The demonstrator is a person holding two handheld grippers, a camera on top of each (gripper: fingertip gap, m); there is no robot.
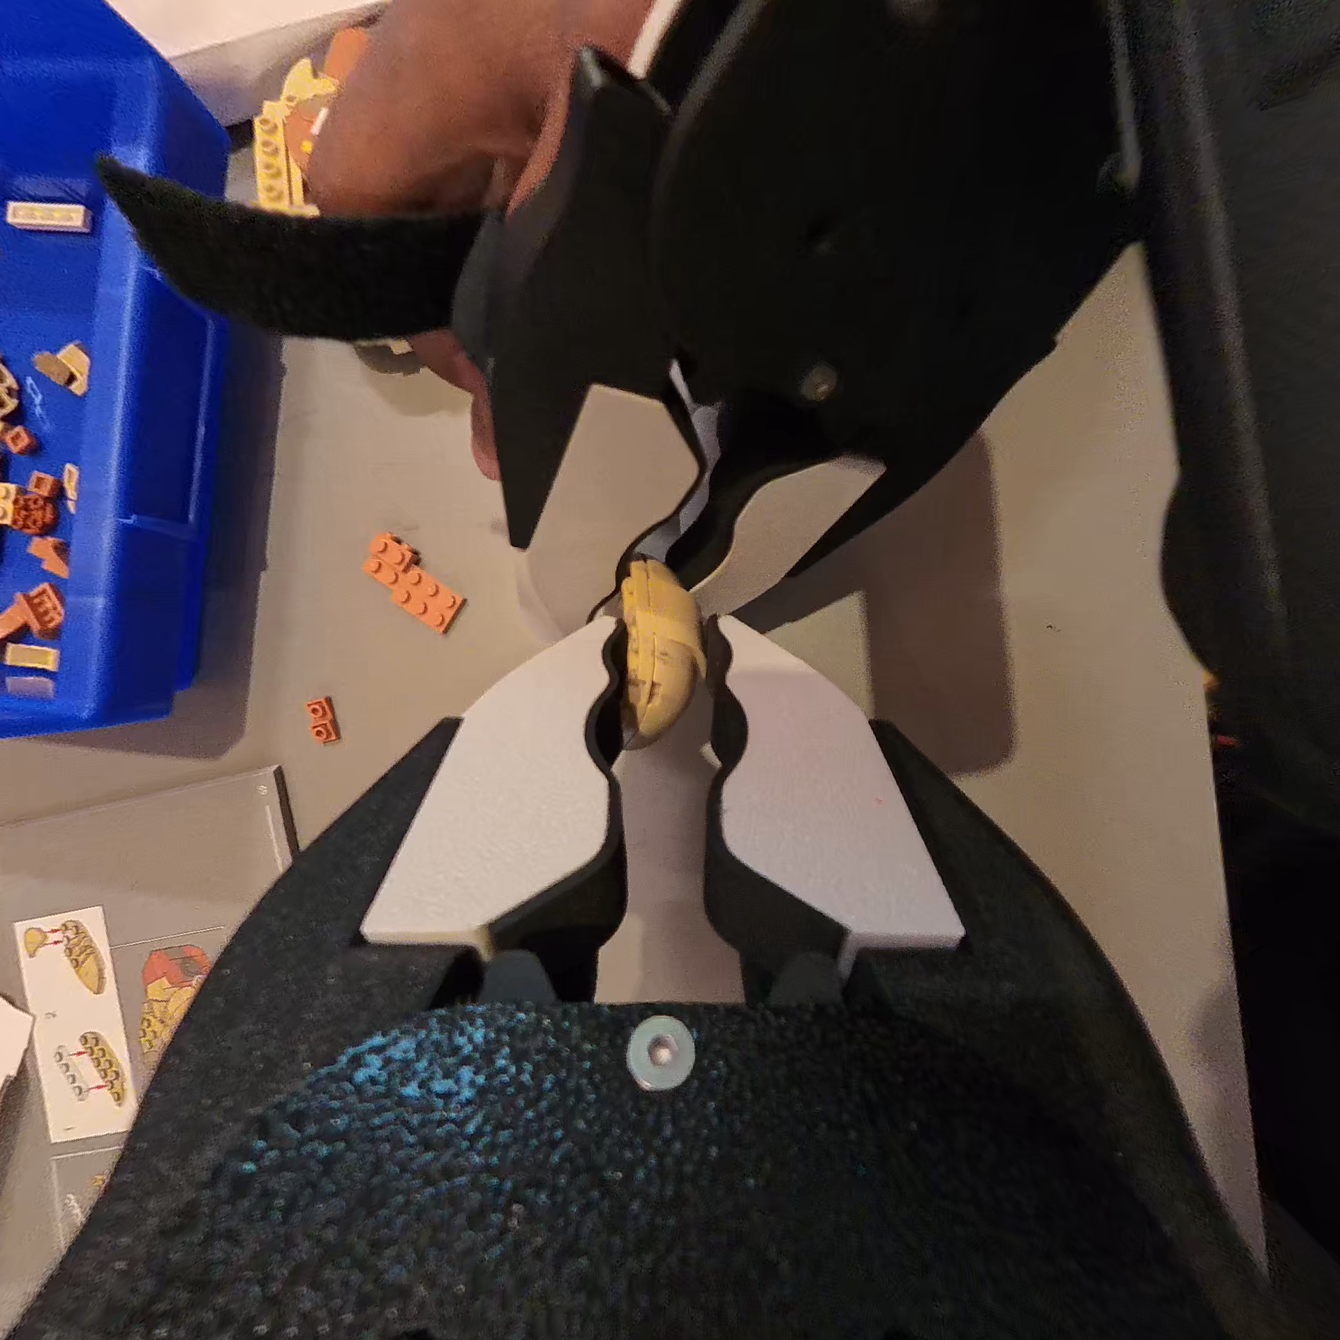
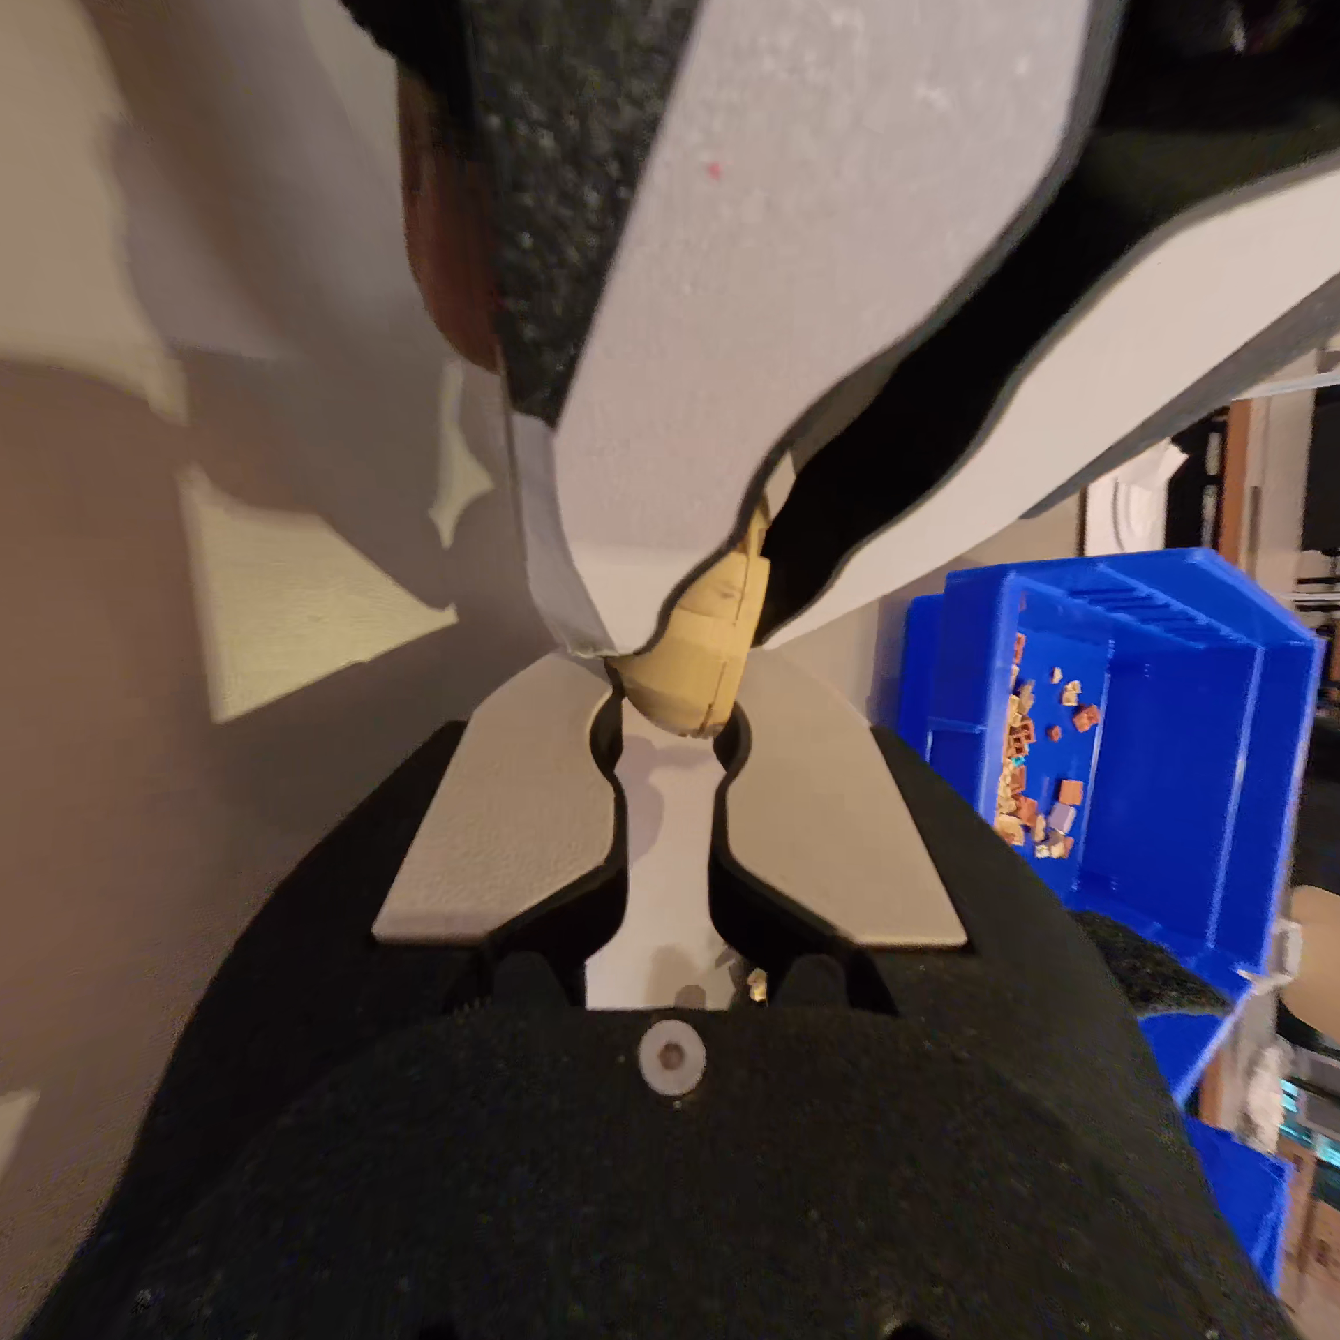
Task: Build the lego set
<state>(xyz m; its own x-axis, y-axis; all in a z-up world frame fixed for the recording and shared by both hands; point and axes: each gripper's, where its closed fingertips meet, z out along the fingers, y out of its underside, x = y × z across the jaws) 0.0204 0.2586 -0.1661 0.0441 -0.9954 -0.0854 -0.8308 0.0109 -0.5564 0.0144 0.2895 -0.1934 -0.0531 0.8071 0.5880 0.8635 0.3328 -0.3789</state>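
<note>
A tan rounded lego assembly (image 1: 663, 667) is held in the air between both grippers. My left gripper (image 1: 661, 645) is shut on its lower part, with white fingers on either side. My right gripper (image 1: 652, 562) reaches in from above and is shut on its upper end. In the right wrist view the same tan assembly (image 2: 689, 689) sits between my right gripper's tips (image 2: 671, 714), and the left gripper (image 2: 696, 623) clamps it from above. Much of the piece is hidden by the fingers.
On the grey table lie an orange plate stack (image 1: 413, 584) and a small orange plate (image 1: 323, 720). A blue bin (image 1: 94, 435) of loose bricks stands at left, also shown in the right wrist view (image 2: 1160, 725). An instruction booklet (image 1: 72, 1015) lies near. A partly built tan model (image 1: 283, 138) is behind a hand (image 1: 435, 109). There is about 4 cm between the tips of the two grippers.
</note>
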